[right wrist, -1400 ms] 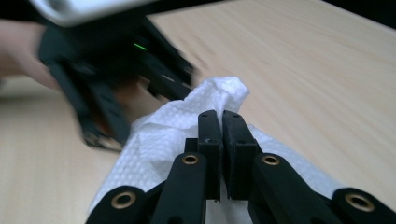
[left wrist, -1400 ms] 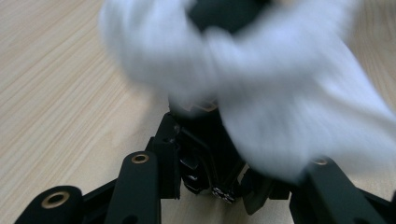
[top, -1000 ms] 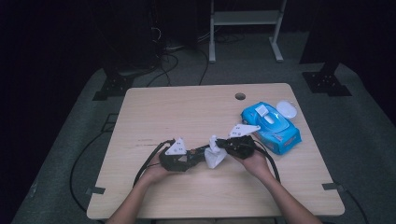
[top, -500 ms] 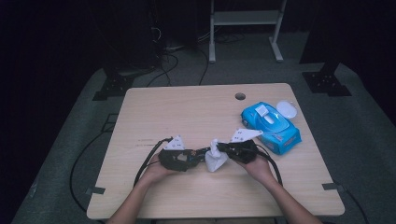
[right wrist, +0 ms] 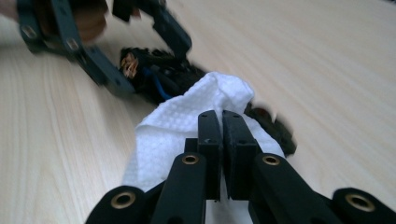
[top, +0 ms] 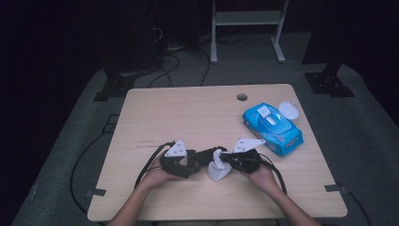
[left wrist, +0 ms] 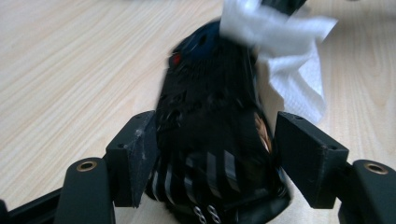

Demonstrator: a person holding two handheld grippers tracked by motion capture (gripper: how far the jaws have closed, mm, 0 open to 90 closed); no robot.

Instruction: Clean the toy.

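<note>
A crumpled white paper wipe [right wrist: 196,126] is clamped in the right gripper [right wrist: 222,122] against a black oval object [left wrist: 210,116], around which the left gripper [left wrist: 212,149] has just been opening, the wiping apparently unfinished.

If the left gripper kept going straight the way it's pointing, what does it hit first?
Probably the black object already between the open left gripper jaws, which have just been opening. Beyond it lies the white wipe pinched in the right gripper. Depth is hard to judge.
</note>
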